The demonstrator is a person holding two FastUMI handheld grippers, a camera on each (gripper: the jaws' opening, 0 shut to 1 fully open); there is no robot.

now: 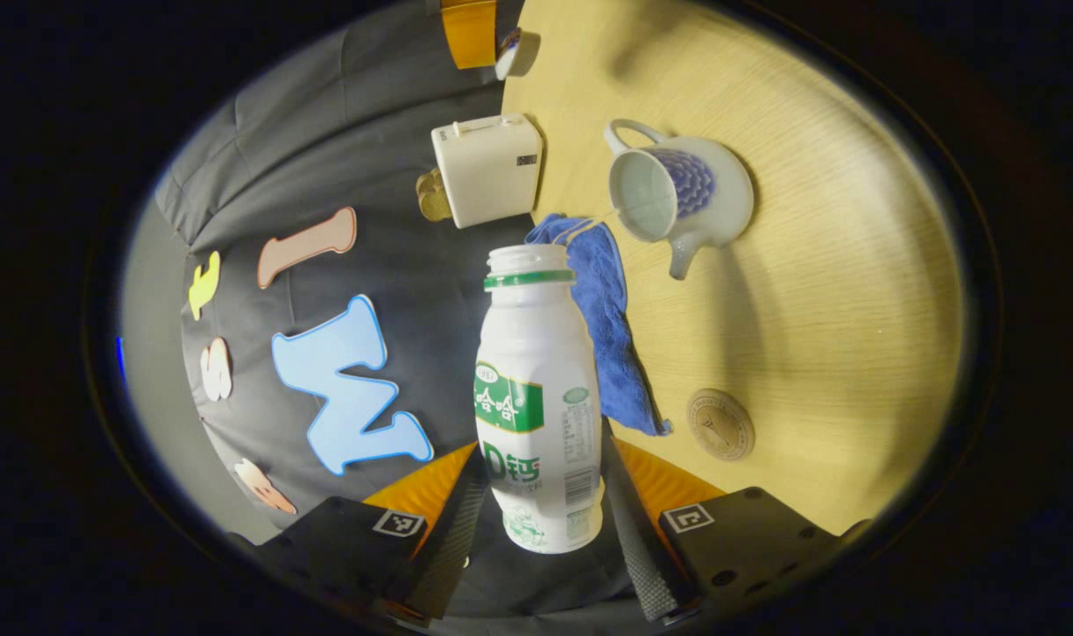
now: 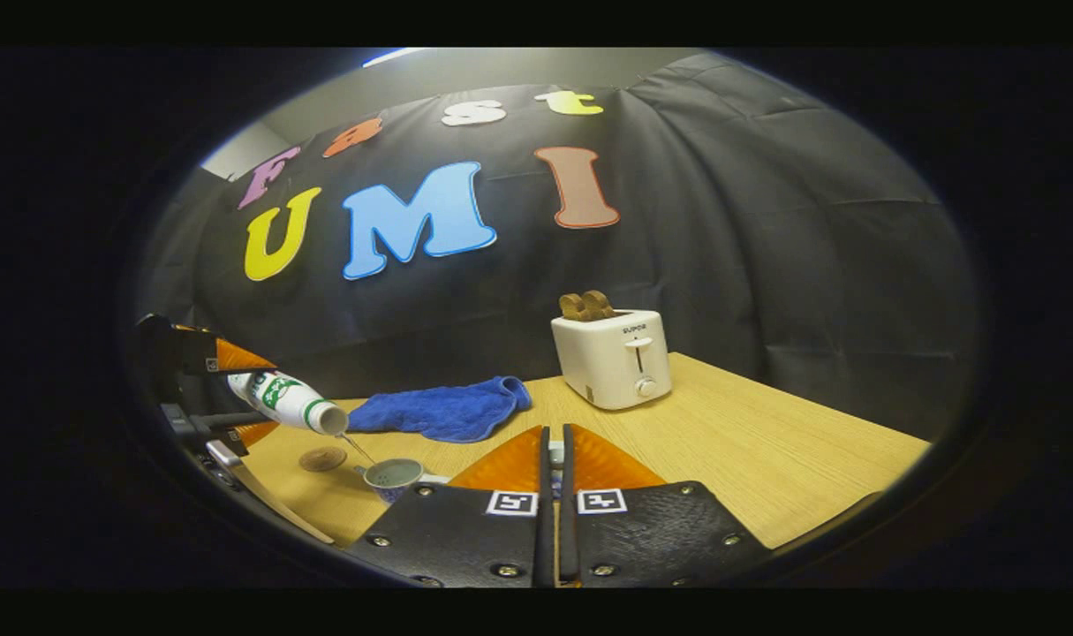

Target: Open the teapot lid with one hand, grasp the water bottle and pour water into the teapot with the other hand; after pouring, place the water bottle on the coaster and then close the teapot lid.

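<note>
Between the left gripper's point(image 1: 536, 530) fingers, clamped mid-body, the tilted water bottle point(image 1: 536, 397) streams into the open teapot point(image 1: 668, 190) at one o'clock; thin, dented plastic, so grip lightly. Right gripper's point(image 2: 555, 508) fingers pinch something small, unidentifiable.

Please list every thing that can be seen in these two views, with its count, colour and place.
water bottle: one, white with green label, tilted, uncapped, held in left gripper, pouring.
water stream: one, thin, from bottle mouth into teapot.
teapot: one, white with blue pattern, lid off, on table.
coaster: one, brown, round, on table near cloth.
cloth: one, blue, on table between toaster and coaster.
toaster: one, white, with brown slices, at table's back edge.
table: one, light wood.
left gripper: one, shut on bottle.
right gripper: one, fingers nearly together around a small pale thing.
</note>
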